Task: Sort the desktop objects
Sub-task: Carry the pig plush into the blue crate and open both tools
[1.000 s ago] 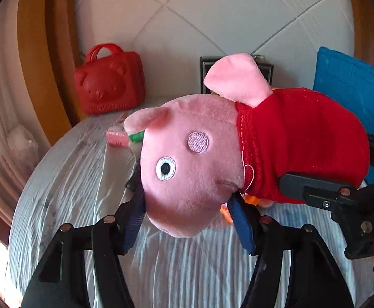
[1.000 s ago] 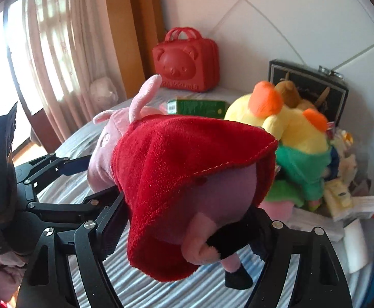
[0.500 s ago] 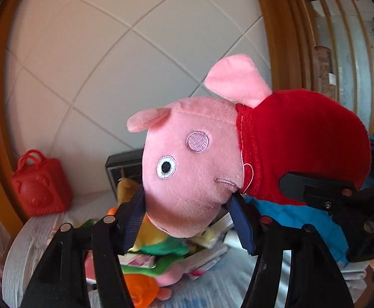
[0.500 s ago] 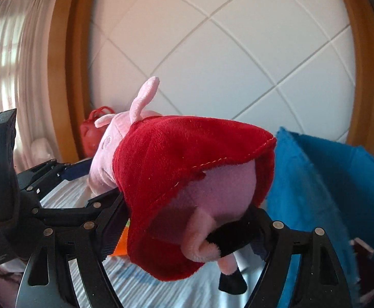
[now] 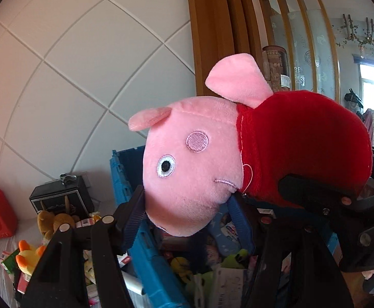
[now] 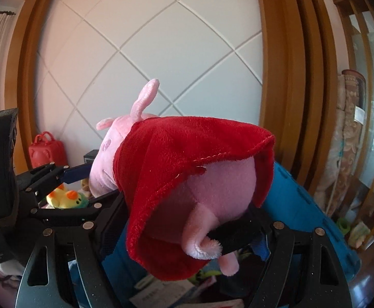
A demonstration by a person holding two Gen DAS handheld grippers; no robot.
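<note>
Fingers of both grippers, left (image 5: pixel 187 220) and right (image 6: pixel 187 220), pinch the pig plush (image 5: pixel 192 169) above the blue crate (image 5: pixel 145 254).

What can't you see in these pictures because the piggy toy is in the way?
- Left wrist view: the pig plush held by the left tool hides much of the blue bin; its contents are only partly visible.
- Right wrist view: the plush's red dress, gripped by the right tool, covers most of the bin.
- Labels on boxes in the bin: blurred, unreadable.
</note>
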